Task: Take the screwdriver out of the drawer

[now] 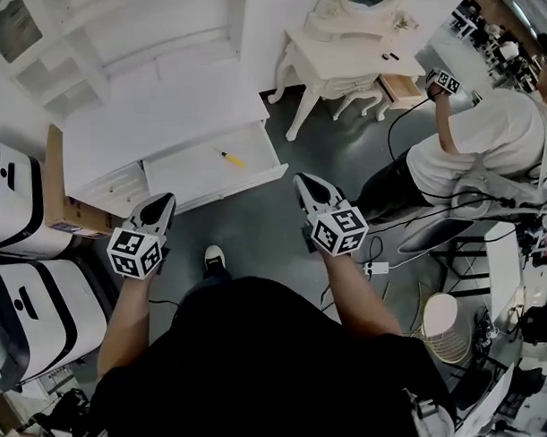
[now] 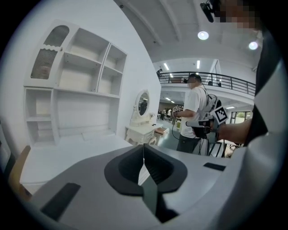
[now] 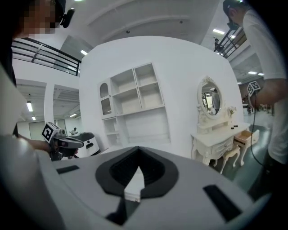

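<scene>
Yellow-handled and thin, the screwdriver (image 1: 229, 158) lies loose on the floor of the open drawer (image 1: 181, 174), somewhat right of its middle, with nothing beside it. The left gripper (image 1: 163, 203) and the right gripper (image 1: 304, 183) hang short of the drawer's front edge, well apart from the tool. Each has its fingers (image 2: 157, 168) pressed together on nothing.

The risk, as I judge it, is that fingers not spread before the reach would nudge the slim shaft and roll it toward a drawer corner. A pinch on the round handle could also slip. The drawer's front wall stands between grippers and tool, so the reach must come over it.

The drawer belongs to the white bench (image 1: 161, 102). A cardboard box (image 1: 53, 174) sits at its left end, with white machines (image 1: 14, 204) beyond. A dressing table (image 1: 337, 63) and another person (image 1: 491, 145) stand to the right, well clear.
</scene>
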{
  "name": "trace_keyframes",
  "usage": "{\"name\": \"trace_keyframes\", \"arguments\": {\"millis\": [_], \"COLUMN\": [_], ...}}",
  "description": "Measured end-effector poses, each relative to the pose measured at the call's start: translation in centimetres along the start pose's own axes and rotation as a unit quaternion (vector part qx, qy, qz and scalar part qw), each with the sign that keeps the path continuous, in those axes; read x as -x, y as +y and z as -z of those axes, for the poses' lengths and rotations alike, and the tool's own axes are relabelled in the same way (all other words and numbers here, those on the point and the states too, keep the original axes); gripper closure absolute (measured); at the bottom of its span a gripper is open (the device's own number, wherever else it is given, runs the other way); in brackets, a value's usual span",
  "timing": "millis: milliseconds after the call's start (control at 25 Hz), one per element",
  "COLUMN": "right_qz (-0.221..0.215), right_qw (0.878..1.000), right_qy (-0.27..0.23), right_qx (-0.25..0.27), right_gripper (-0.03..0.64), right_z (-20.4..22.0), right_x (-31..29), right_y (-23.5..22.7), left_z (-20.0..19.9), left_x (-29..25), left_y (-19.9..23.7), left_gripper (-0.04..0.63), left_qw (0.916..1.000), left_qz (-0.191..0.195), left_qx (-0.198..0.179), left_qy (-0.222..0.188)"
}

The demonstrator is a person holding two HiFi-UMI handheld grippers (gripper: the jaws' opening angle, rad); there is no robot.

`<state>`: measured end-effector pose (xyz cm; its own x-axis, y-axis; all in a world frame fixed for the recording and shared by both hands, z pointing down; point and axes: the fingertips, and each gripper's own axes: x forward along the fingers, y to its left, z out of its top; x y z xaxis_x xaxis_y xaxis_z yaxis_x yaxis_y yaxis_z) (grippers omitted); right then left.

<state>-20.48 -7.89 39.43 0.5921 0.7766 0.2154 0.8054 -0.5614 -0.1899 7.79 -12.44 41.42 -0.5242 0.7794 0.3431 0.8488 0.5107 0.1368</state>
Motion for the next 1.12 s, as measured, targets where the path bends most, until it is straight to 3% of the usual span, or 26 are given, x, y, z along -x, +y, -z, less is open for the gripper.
{"name": "trace_keyframes", "arguments": {"millis": [680,1120], "right_qz": [0.032,0.045], "right_qw": [0.999,0.999], "right_qy": [0.002,0.001], "right_qx": [0.008,0.007], "right_gripper": [0.604,0.604], "right_z": [-4.9,-5.7], "right_x": [-16.8,-19.7], "right_y": [0.5,0.2], "left_z": [-5.2,-6.8], "left_x": [-8.0,-9.9], "left_y": [15.9,19.1], "left_gripper": [0.574,0.574], "left_qw": [0.9989,0.9983], "left_qz": [0.046,0.058], "left_qx": [0.001,-0.006], "left_qy": [0.002,0.001]}}
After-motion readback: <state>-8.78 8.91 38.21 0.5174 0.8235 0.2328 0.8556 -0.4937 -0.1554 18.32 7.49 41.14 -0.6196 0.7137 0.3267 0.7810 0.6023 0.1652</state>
